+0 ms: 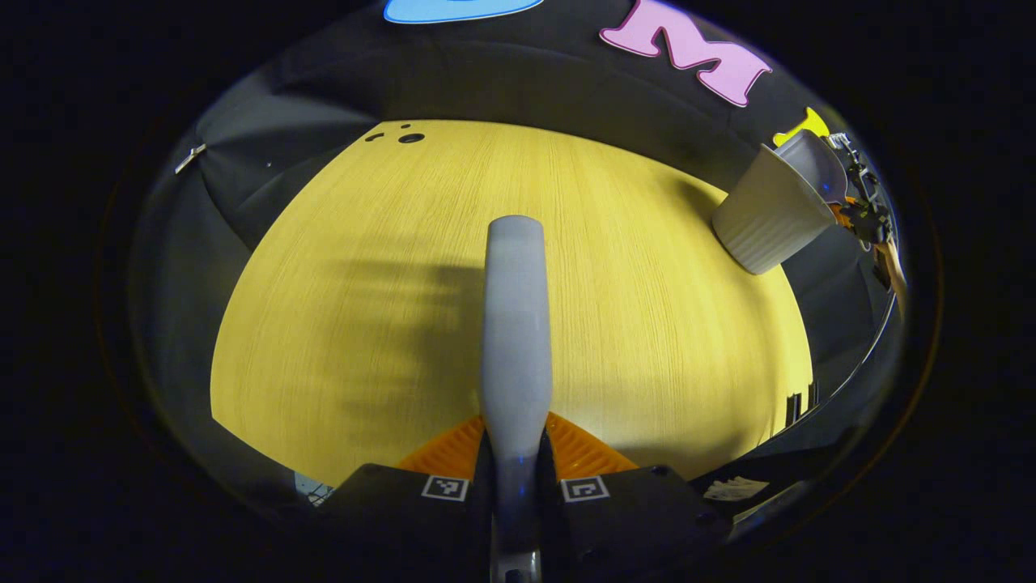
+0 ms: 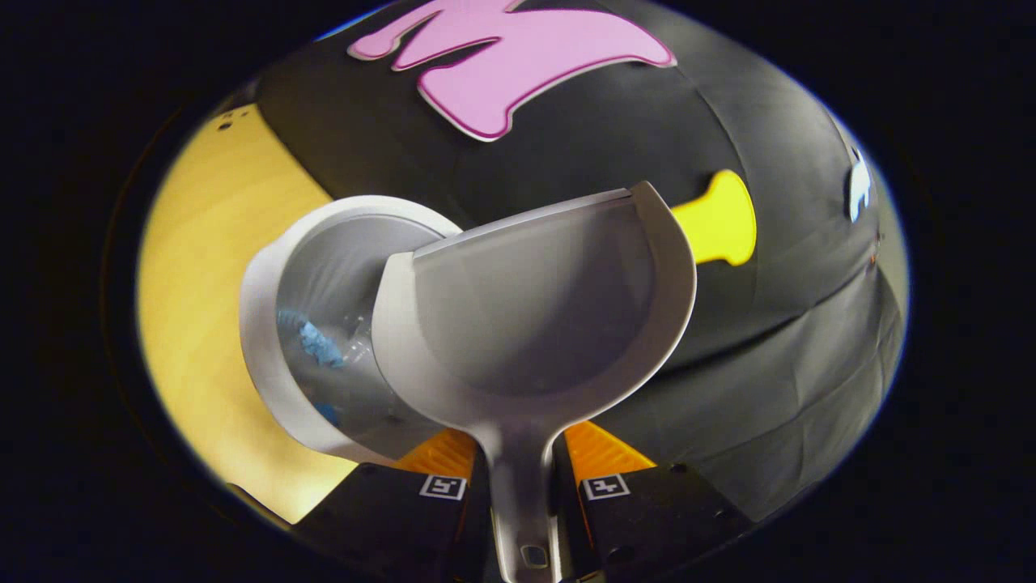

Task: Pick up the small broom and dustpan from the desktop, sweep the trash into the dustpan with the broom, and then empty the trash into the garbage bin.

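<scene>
My left gripper (image 1: 515, 455) is shut on the grey small broom (image 1: 515, 316), which points straight ahead above the yellow wooden desktop (image 1: 647, 340) and casts a blurred shadow on it. At the far right stands the white ribbed garbage bin (image 1: 765, 214), with the dustpan (image 1: 816, 160) tipped over its mouth. My right gripper (image 2: 518, 461) is shut on the handle of the grey dustpan (image 2: 542, 300), whose scoop is empty and leans over the bin's rim (image 2: 263, 275). Blue trash (image 2: 312, 344) lies inside the bin.
The bin sits near the desktop's right edge, close to the black cloth wall (image 2: 777, 348). A few small dark holes (image 1: 410, 138) mark the table's far left corner. The other gripper (image 1: 864, 206) and a hand show behind the bin.
</scene>
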A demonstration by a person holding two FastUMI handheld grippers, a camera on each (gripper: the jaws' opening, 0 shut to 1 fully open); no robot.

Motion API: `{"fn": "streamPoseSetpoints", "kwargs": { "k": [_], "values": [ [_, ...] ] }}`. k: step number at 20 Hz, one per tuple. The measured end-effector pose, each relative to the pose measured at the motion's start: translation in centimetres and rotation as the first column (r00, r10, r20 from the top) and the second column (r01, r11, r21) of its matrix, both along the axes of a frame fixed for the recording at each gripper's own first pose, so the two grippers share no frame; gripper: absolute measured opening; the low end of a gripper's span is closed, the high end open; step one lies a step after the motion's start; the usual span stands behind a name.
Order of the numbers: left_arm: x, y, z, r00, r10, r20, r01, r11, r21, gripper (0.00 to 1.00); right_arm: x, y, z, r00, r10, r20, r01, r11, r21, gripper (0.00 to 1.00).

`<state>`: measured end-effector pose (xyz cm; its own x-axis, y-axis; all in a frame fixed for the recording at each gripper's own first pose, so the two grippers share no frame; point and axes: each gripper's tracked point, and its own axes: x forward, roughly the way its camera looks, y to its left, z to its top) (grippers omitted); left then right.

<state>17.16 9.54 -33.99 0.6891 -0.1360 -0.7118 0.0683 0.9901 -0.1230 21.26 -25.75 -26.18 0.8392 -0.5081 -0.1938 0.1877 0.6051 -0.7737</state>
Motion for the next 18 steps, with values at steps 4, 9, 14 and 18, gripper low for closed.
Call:
{"fn": "streamPoseSetpoints", "kwargs": {
  "k": [4,9,14,18],
  "values": [
    [-1.3,-1.0,-0.7,1.000,-0.016,-0.003,0.016,1.000,0.012,0.28,-1.0,1.2,1.9,0.996,-0.016,0.087,-0.005,0.972,0.234,0.37],
    [-2.3,-1.9,-1.4,1.000,-0.027,0.012,0.027,1.000,-0.004,0.28,-1.1,3.8,5.1,0.986,0.014,0.166,-0.103,0.836,0.540,0.37],
    [-2.7,-1.7,-0.7,0.999,-0.032,0.037,0.033,0.999,-0.012,0.31,-2.0,6.8,9.1,0.974,0.029,0.225,-0.185,0.678,0.712,0.37],
    [-3.6,-0.8,-0.6,0.998,-0.034,0.045,0.034,0.999,-0.005,0.27,-3.2,8.1,9.9,0.963,0.079,0.256,-0.249,0.615,0.748,0.37]
  ]
}}
